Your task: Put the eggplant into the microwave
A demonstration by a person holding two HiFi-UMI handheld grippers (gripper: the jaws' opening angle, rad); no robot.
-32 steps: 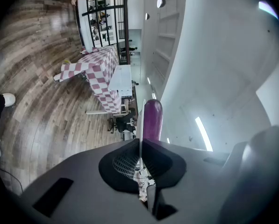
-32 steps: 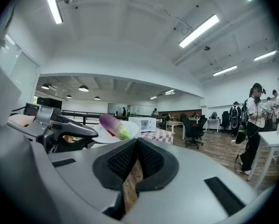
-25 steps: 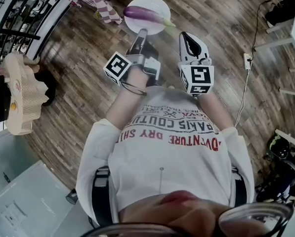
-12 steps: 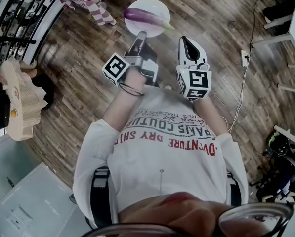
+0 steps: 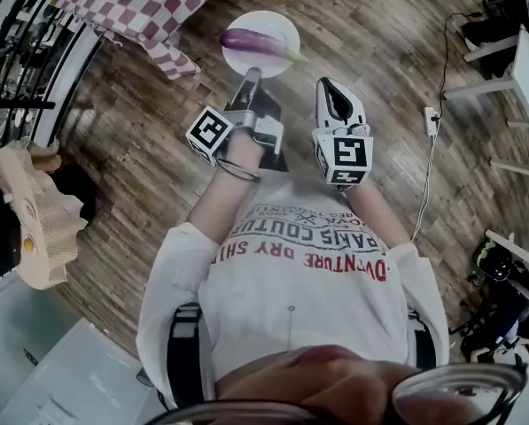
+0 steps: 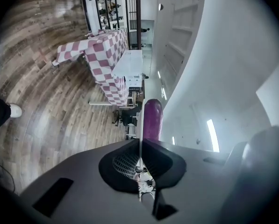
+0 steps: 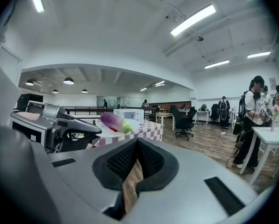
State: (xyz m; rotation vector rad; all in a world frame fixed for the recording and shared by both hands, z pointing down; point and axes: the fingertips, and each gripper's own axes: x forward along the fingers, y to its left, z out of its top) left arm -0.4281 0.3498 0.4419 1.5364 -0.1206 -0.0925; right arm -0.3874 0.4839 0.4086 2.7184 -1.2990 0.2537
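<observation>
The head view looks steeply down. Each gripper view faces along its own jaws. All share the eggplant (image 5: 251, 41) beyond the left hand-held gripper (image 5: 252, 72).

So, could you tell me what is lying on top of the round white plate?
A long purple eggplant with a green stem lies across the round white plate. The left gripper clamps the plate's near rim; the middle under the eggplant is covered.

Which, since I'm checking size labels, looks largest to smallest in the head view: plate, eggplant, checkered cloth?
1. checkered cloth, though cut off by the frame.
2. plate.
3. eggplant, about as long as the plate is wide, but far narrower.
</observation>
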